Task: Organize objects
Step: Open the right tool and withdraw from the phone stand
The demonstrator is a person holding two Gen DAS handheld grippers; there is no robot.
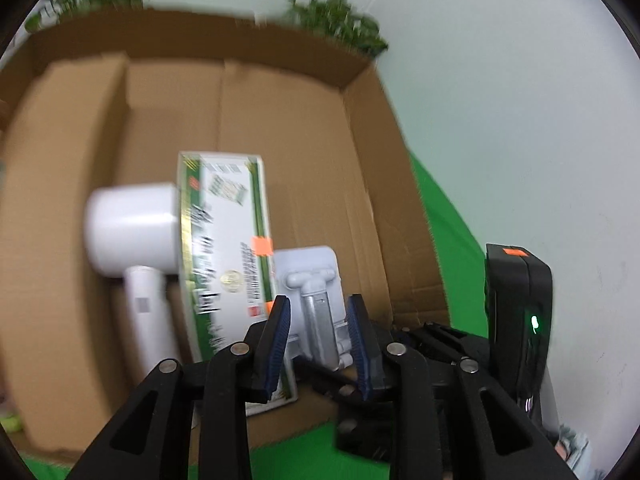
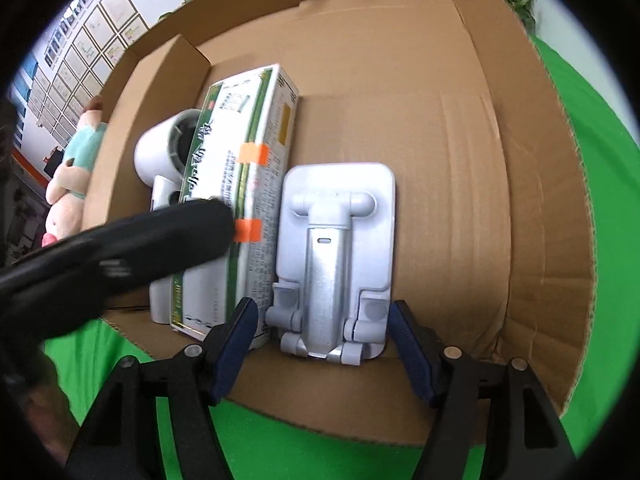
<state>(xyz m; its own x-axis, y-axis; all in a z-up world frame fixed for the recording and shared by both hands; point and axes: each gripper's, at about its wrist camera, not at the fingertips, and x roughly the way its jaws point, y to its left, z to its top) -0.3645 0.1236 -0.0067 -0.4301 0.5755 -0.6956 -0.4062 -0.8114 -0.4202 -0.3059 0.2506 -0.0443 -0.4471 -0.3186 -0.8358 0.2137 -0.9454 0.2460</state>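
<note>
An open cardboard box (image 2: 440, 80) holds three things side by side: a white hair dryer (image 2: 160, 152), a green-and-white carton (image 2: 244, 152) with orange tape, and a grey folding stand (image 2: 336, 248) lying flat. My right gripper (image 2: 322, 306) is open, its fingers either side of the stand's near end without clearly pressing it. My left gripper (image 1: 318, 300) is open by a narrow gap with nothing in it. In the right wrist view the left gripper (image 2: 222, 216) is a blurred black shape reaching in from the left, its tip over the carton.
The box sits on a green cloth (image 2: 580, 160). A plush toy (image 2: 76, 168) lies outside the box's left wall. Green plants (image 1: 336, 16) stand behind the far wall. Bare cardboard floor (image 2: 448, 200) lies right of the stand. The right gripper's black body (image 1: 516, 312) rises beside the box.
</note>
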